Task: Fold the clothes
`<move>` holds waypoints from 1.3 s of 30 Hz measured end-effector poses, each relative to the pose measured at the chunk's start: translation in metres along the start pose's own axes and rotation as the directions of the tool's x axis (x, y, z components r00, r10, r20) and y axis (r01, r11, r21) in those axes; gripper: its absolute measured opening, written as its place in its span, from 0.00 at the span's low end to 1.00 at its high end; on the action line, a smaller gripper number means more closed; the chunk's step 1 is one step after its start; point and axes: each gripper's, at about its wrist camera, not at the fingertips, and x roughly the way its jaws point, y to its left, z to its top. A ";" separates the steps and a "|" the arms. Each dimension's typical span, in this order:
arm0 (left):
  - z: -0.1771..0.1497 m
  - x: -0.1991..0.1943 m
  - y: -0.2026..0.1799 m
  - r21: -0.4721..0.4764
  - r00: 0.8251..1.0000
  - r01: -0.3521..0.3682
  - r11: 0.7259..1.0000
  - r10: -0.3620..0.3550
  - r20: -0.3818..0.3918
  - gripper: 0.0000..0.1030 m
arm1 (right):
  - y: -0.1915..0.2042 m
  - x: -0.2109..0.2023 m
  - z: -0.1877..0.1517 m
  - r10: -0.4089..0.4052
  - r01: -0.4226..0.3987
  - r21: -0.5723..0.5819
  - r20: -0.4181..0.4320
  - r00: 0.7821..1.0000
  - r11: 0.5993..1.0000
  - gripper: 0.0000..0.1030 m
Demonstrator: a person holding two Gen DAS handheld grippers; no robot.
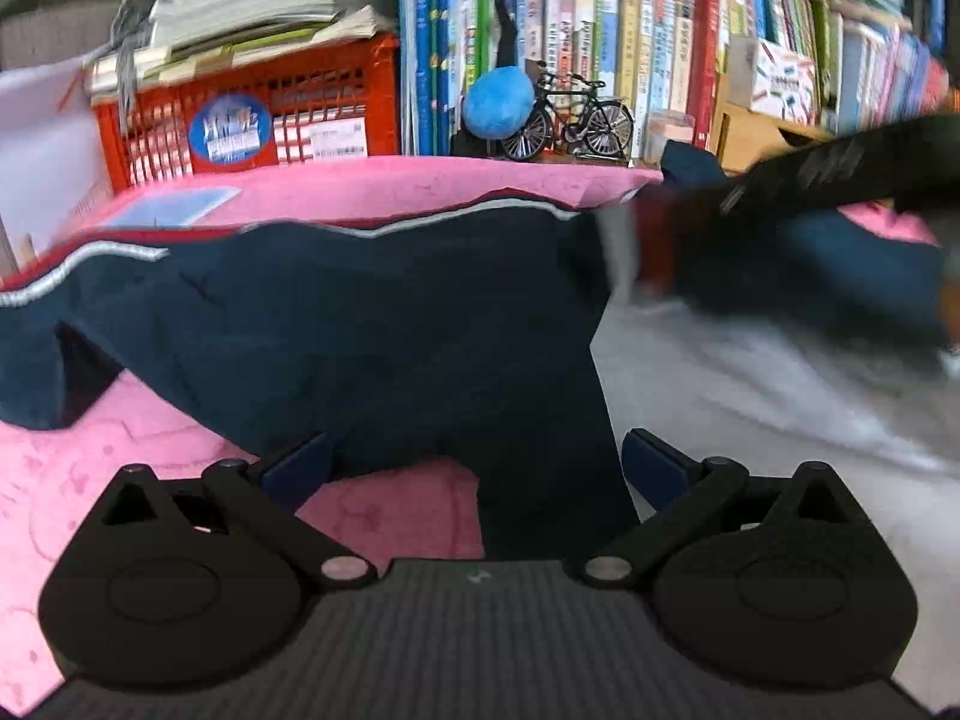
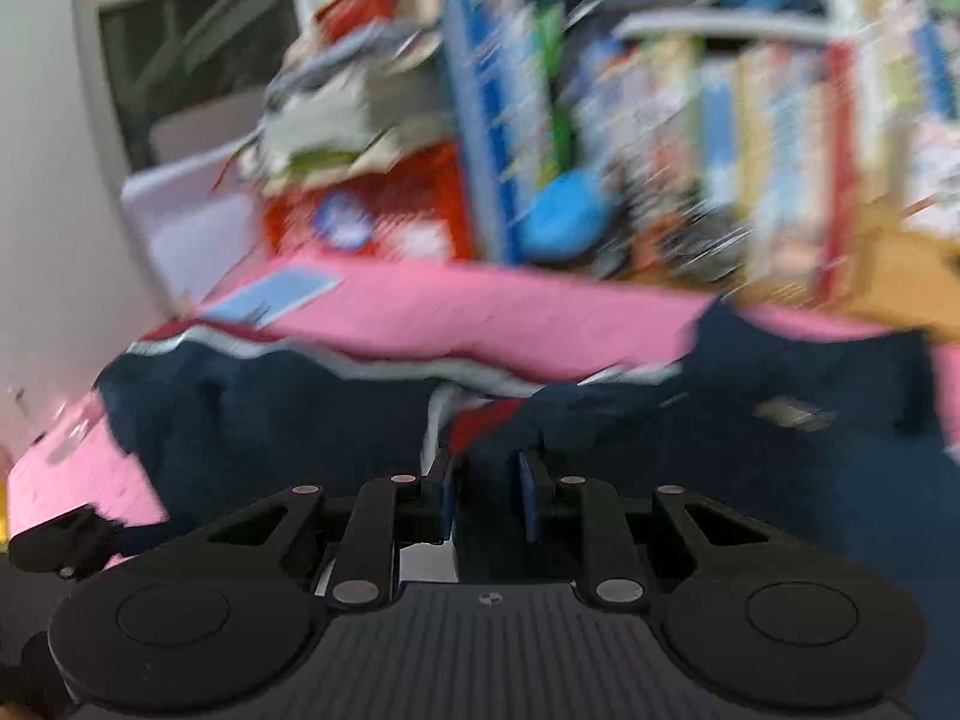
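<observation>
Left gripper (image 1: pixel 474 468) spread wide, right gripper (image 2: pixel 485 495) pinching navy garment (image 1: pixel 360 324) (blurred)

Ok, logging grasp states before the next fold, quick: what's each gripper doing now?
Left gripper: open, straddling the navy garment, not clamped.
Right gripper: narrowed on a fold of the garment; appears to be gripping it, though the view is blurred.

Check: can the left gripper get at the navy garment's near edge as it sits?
Probably yes. The left gripper is open, its fingers straddle the navy garment hem on the pink cloth, and nothing lies between.
</observation>
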 end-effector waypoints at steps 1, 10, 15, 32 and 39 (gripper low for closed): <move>-0.001 0.000 -0.002 0.006 1.000 -0.011 1.000 0.011 0.000 1.00 | 0.008 0.006 -0.001 -0.002 0.002 -0.018 -0.012 1.000 1.000 0.22; 0.000 0.003 0.001 0.003 1.000 -0.023 1.000 0.023 -0.003 1.00 | 0.020 0.017 -0.012 0.034 -0.035 -0.026 -0.032 0.999 0.999 0.27; 0.017 -0.008 0.008 -0.075 0.997 -0.081 0.994 0.081 0.000 1.00 | 0.014 0.020 -0.014 0.093 -0.093 -0.016 -0.038 0.995 0.996 0.43; 0.056 0.077 -0.072 0.219 0.974 -0.223 0.950 0.206 0.097 1.00 | -0.091 -0.118 -0.092 -0.263 0.260 -0.058 -0.048 0.964 0.964 0.81; 0.056 0.081 -0.063 0.170 0.986 -0.163 0.972 0.156 0.053 1.00 | -0.234 -0.168 -0.161 -0.533 0.531 0.309 -0.088 0.842 0.789 0.87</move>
